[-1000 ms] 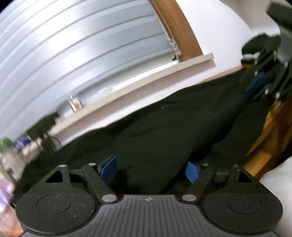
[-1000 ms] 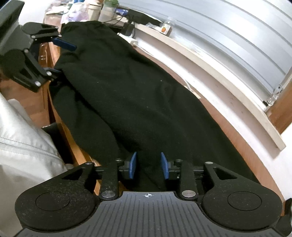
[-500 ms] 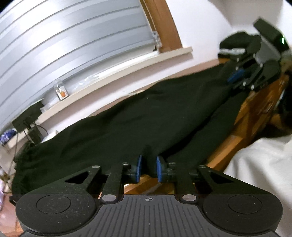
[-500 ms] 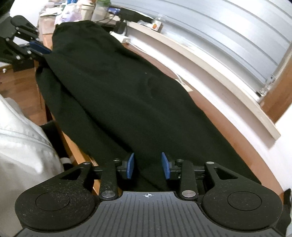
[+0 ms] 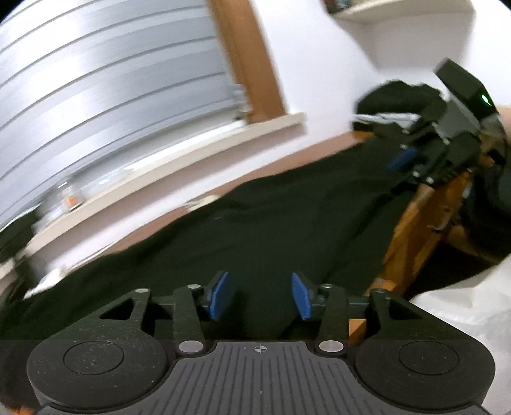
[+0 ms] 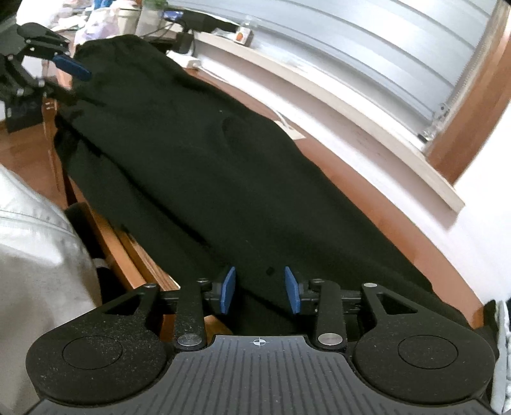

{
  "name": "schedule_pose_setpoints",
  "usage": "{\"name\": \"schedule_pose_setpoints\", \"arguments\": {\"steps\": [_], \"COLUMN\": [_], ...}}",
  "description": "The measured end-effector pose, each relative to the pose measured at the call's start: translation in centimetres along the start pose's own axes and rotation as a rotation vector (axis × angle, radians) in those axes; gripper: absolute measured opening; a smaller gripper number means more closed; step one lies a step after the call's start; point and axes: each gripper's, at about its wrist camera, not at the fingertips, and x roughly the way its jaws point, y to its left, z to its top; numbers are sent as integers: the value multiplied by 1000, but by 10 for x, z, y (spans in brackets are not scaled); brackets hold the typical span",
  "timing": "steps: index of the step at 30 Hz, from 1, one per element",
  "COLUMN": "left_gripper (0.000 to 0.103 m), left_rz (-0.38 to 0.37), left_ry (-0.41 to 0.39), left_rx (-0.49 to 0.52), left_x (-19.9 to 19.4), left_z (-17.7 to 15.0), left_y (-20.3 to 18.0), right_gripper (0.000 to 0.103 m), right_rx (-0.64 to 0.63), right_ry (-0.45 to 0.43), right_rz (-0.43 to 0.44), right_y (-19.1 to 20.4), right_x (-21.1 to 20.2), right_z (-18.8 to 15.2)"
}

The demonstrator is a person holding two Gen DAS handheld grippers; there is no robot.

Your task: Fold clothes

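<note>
Pants (image 6: 198, 166), black, are stretched long across my wooden counter (image 6: 361, 188) below the window sill (image 5: 179, 166), one side hanging over the near edge. My left claw (image 5: 260, 295) has just been opening again, blue pads partway apart with black cloth between them but not pinched. My right claw (image 6: 260, 289) sits at the other end, narrow-ish, fabric between its pads, can't tell if it's gripping.

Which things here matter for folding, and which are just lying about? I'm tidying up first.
For the job:
black garment
left gripper
right gripper
wooden table

Lying about:
clutter at the table's far end
small bottle on the sill
</note>
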Motion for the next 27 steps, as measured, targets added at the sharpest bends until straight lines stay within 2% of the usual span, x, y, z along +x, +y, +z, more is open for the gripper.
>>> {"name": "schedule_pose_setpoints", "arguments": {"steps": [5,10,12,13,14,16,18,22,27], "left_gripper": [50,50,49,45,41,12,10,10,10], "left_rz": [-74,-109,-118,-123,-134,-178,-220,-282,-240], "left_ry": [-9,-7,-4,-4,-4,-3,-15,-53,-16], "left_rx": [107,173,194,207,219,227,183,22,-45], "left_x": [35,57,63,65,67,71,73,76,100], "left_z": [19,28,30,31,32,37,44,58,61], "left_y": [-26,-43,-48,-50,-51,-47,-35,2,28], "right_gripper": [35,36,31,25,13,10,6,6,9], "right_rx": [14,1,-7,-10,-10,-16,-3,73,108], "right_ry": [5,3,-2,-4,-3,-7,-21,-78,-81], "right_rz": [0,4,14,25,40,43,40,26,-12], "right_y": [-5,-3,-3,-4,-5,-9,-17,-38,-46], "right_x": [1,3,4,5,5,6,5,3,26], "right_z": [-4,-5,-4,-4,-3,0,5,16,18]}}
